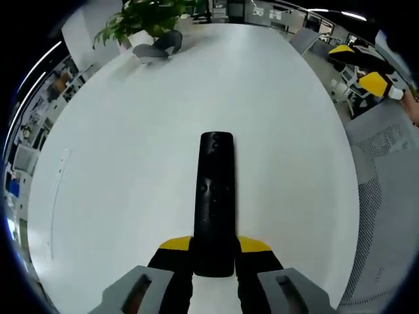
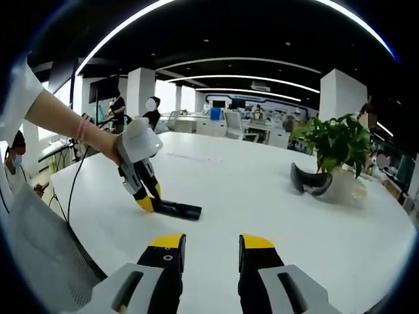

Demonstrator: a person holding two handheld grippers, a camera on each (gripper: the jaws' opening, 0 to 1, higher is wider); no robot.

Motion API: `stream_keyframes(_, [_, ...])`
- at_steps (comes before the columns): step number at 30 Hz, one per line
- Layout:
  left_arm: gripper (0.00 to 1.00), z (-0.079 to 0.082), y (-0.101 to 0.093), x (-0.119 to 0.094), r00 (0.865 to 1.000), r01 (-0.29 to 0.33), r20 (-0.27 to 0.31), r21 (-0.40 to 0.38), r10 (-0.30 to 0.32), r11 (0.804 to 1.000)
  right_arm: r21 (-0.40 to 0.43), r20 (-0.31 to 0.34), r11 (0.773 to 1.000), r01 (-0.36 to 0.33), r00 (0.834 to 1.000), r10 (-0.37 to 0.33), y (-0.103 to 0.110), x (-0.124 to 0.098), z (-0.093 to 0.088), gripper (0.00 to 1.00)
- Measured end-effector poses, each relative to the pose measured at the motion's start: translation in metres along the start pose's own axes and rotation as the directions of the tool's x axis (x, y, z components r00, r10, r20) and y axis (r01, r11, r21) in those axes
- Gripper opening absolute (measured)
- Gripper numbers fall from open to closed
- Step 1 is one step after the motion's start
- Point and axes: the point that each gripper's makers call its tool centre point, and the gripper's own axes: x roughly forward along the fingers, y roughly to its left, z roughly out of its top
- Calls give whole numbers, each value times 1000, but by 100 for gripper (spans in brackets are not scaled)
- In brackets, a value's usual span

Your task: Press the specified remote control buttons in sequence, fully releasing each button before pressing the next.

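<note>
A long black remote control (image 1: 215, 196) lies on the white table (image 1: 131, 163), its near end held between the yellow-tipped jaws of my left gripper (image 1: 213, 247), which is shut on it. From the right gripper view the same remote (image 2: 177, 210) lies flat on the table with the left gripper (image 2: 145, 196) clamped on its end, held by a person's hand. My right gripper (image 2: 211, 247) hovers above the table, open, with nothing between its fingers, some way short of the remote. The right gripper's yellow tips (image 1: 373, 82) also appear at the far right of the left gripper view.
A potted green plant (image 2: 337, 147) and a dark curved object (image 2: 308, 180) stand at the far side of the table. A grey mesh chair (image 1: 386, 190) sits by the table edge. People stand in the office background (image 2: 150, 108).
</note>
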Motion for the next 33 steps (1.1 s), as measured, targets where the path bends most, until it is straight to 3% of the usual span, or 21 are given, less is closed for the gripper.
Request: stream_keyframes(33, [23,-11,-31,-5,1000,5,0,13,-5,1000,-36,-23,999,-30,999,29,7,2,-3,29])
